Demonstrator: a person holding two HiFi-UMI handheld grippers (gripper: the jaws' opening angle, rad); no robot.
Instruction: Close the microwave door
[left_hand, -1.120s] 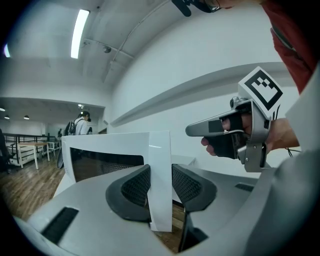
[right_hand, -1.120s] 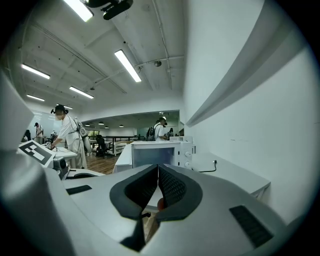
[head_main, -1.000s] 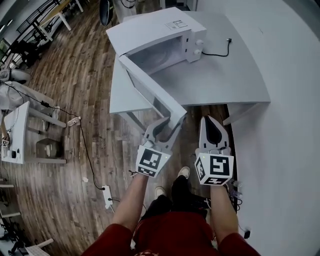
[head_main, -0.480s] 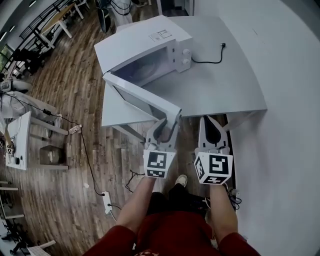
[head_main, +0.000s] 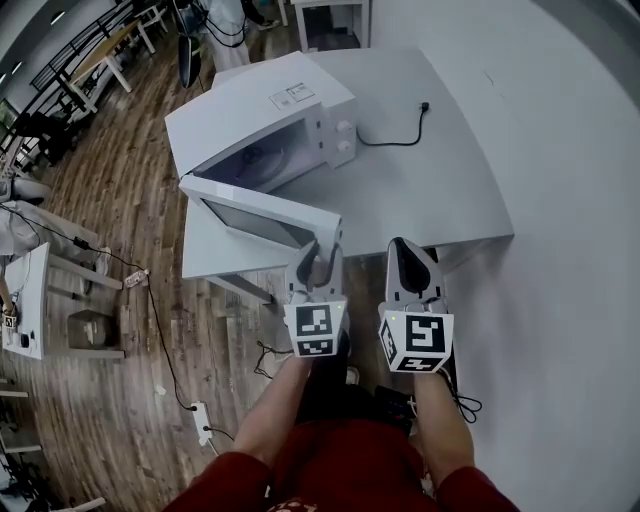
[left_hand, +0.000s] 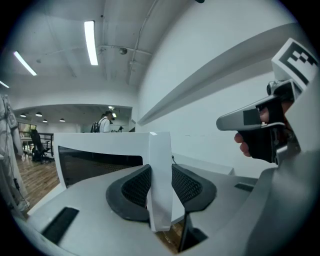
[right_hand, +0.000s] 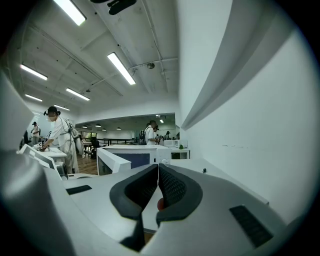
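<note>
A white microwave (head_main: 255, 105) stands at the left end of a white table (head_main: 440, 190). Its door (head_main: 250, 210), with a dark window, hangs partly open, hinged at the left. My left gripper (head_main: 318, 252) is shut on the door's free edge; in the left gripper view that white edge (left_hand: 160, 170) fills the gap between both black pads. To its right my right gripper (head_main: 403, 252) hovers off the table's front edge, shut and empty. In the right gripper view, the right gripper (right_hand: 158, 172) has its jaws together, with the microwave (right_hand: 142, 154) and door (right_hand: 112, 161) ahead to the left.
A black power cord (head_main: 395, 135) lies on the table right of the microwave. A white wall (head_main: 570, 250) runs along the right. Wooden floor (head_main: 120, 330) with a power strip (head_main: 202, 420) and cables lies left. People stand at far desks (right_hand: 55, 135).
The door has swung towards the microwave, from wide open to a narrow angle, with the left gripper on its edge. Both grippers moved forward, nearer the table.
</note>
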